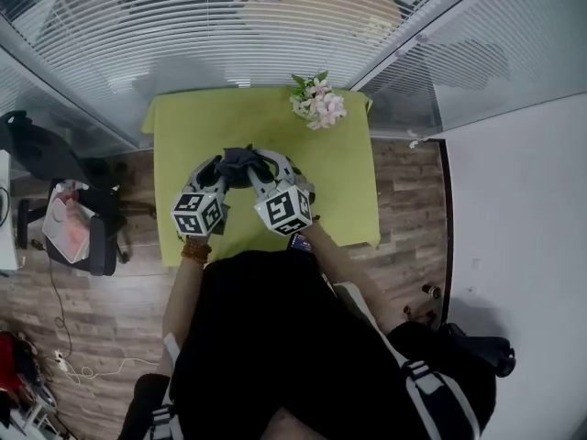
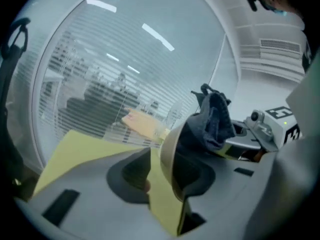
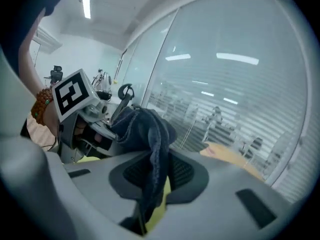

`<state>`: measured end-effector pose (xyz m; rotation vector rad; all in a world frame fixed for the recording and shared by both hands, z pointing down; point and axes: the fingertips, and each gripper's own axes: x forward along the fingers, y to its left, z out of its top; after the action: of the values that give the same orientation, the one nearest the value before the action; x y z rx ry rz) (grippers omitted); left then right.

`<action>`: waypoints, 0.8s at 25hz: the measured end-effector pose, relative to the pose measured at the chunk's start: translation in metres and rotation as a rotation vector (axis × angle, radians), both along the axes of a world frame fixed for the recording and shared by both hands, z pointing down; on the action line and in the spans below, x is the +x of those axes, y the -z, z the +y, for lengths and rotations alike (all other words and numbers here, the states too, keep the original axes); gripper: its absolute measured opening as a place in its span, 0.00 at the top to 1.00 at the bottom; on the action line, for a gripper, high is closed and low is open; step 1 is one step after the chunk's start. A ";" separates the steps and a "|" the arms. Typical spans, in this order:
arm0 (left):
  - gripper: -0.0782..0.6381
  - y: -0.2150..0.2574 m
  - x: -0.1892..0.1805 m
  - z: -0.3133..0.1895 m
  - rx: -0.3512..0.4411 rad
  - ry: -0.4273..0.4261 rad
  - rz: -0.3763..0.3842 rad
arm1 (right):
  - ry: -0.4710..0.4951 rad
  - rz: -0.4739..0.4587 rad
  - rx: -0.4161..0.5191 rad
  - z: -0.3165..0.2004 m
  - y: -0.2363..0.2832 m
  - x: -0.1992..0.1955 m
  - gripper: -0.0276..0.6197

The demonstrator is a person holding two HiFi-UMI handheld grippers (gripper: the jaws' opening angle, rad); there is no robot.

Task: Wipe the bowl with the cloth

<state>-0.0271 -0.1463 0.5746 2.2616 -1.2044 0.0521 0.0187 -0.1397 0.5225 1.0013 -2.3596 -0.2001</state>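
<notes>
In the left gripper view a tan bowl (image 2: 168, 151) stands tipped on its side, its opening facing right. Its rim runs edge-on between the jaws of my left gripper (image 2: 162, 171), which is shut on it. A dark blue-grey cloth (image 2: 216, 119) is bunched in the bowl's mouth. My right gripper (image 3: 156, 180) is shut on that cloth (image 3: 150, 139), and a fold hangs down between its fingers. In the head view both grippers, left (image 1: 216, 168) and right (image 1: 266, 166), meet over the front half of the green table (image 1: 257, 122), with the cloth (image 1: 240, 161) between them. The bowl is mostly hidden there.
A bunch of pink and white flowers (image 1: 316, 101) lies at the table's far right corner. Glass walls with blinds (image 1: 183, 26) stand behind the table. A chair with a bag (image 1: 84, 232) sits on the wooden floor to the left. A white wall (image 1: 523, 227) runs along the right.
</notes>
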 end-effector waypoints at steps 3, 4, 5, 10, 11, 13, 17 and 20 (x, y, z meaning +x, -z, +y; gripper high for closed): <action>0.74 0.062 -0.005 -0.001 0.142 -0.011 -0.057 | -0.057 -0.163 0.101 -0.001 0.058 0.003 0.88; 0.73 0.078 -0.006 0.001 0.176 -0.015 -0.074 | -0.072 -0.219 0.110 -0.001 0.072 0.004 0.88; 0.73 0.092 -0.008 0.002 0.205 -0.012 -0.088 | -0.073 -0.250 0.128 0.000 0.084 0.004 0.88; 0.80 0.140 -0.020 0.016 0.300 0.028 -0.101 | 0.034 -0.110 0.402 0.030 0.136 -0.016 0.88; 0.81 0.147 -0.022 0.020 0.313 0.032 -0.095 | 0.054 -0.066 0.483 0.038 0.145 -0.020 0.88; 0.82 0.163 -0.027 0.026 0.348 0.034 -0.084 | 0.086 0.025 0.634 0.048 0.159 -0.027 0.87; 0.84 0.199 -0.031 0.034 0.480 0.062 -0.166 | 0.057 -0.025 0.704 0.050 0.179 -0.023 0.86; 0.84 0.228 -0.019 0.038 0.568 0.094 -0.220 | -0.010 -0.132 0.669 0.047 0.188 -0.009 0.85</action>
<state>-0.0459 -0.1083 0.3464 2.7323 -1.5981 -0.0910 0.0095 -0.0923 0.3347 1.3522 -2.4497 -0.9944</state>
